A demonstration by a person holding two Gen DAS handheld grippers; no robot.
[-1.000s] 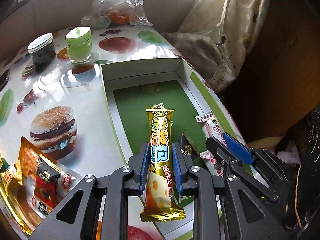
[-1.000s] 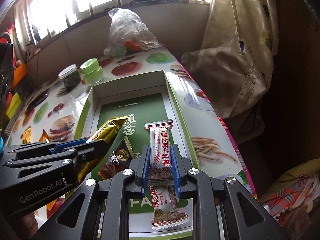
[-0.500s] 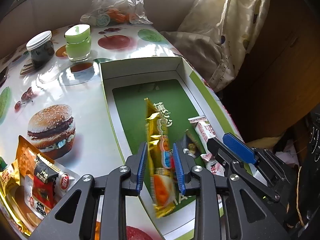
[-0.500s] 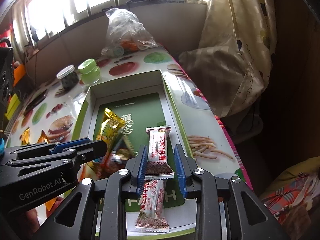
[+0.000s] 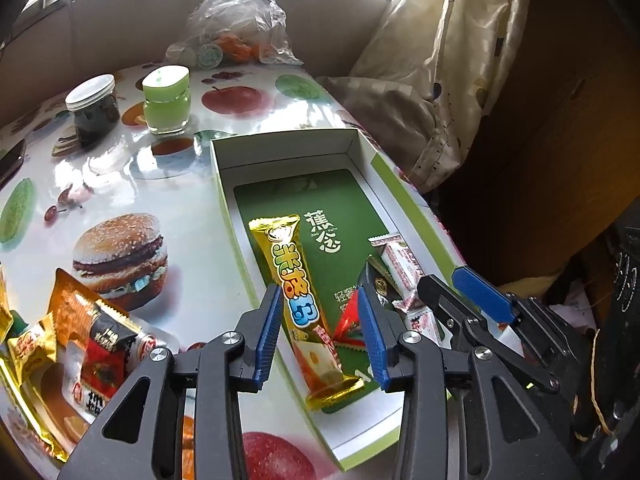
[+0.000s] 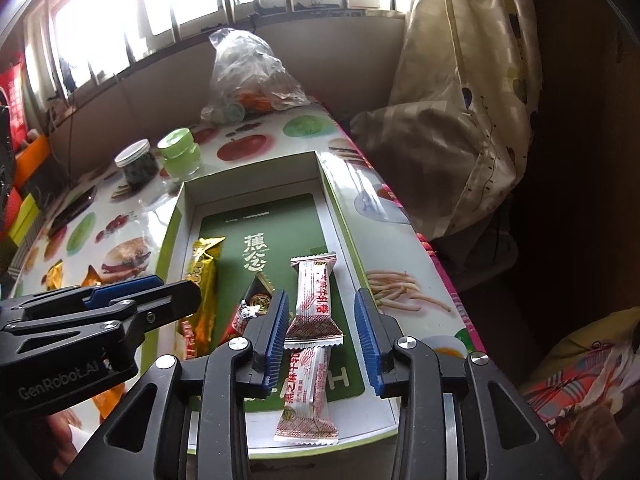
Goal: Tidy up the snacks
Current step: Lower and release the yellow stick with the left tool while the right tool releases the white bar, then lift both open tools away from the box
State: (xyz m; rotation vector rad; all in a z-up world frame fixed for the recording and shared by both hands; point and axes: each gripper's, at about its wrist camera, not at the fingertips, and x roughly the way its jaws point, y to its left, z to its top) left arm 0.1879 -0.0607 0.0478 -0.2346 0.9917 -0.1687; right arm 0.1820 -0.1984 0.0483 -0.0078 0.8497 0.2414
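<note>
A shallow white box [image 5: 288, 152] with a green floor lies on the printed tablecloth. My left gripper [image 5: 322, 336] hovers over its near left part, jaws opening. The gold snack bar [image 5: 296, 300] lies flat on the box floor between them, free of the pads. My right gripper [image 6: 321, 332] is over the near right part, jaws also opening. A white-and-red candy bar [image 6: 314, 292] rests between them, untouched, across a second such bar [image 6: 306, 396]. A small dark packet [image 6: 260, 296] lies between the gold bar [image 6: 204, 276] and the candy bars. The left gripper [image 6: 176, 290] shows at the left of the right wrist view.
More snack packets [image 5: 80, 340] are heaped on the table left of the box. A green jar [image 5: 166, 100], a dark jar [image 5: 94, 108] and a plastic bag [image 5: 236, 20] stand farther back. The table's right edge runs close beside the box, with a curtain [image 5: 420, 80] beyond it.
Both grippers went from shut to open. The gold bar dropped from the left jaws and now lies flat in the box. The white-and-red bar left the right jaws and settled on the other bar.
</note>
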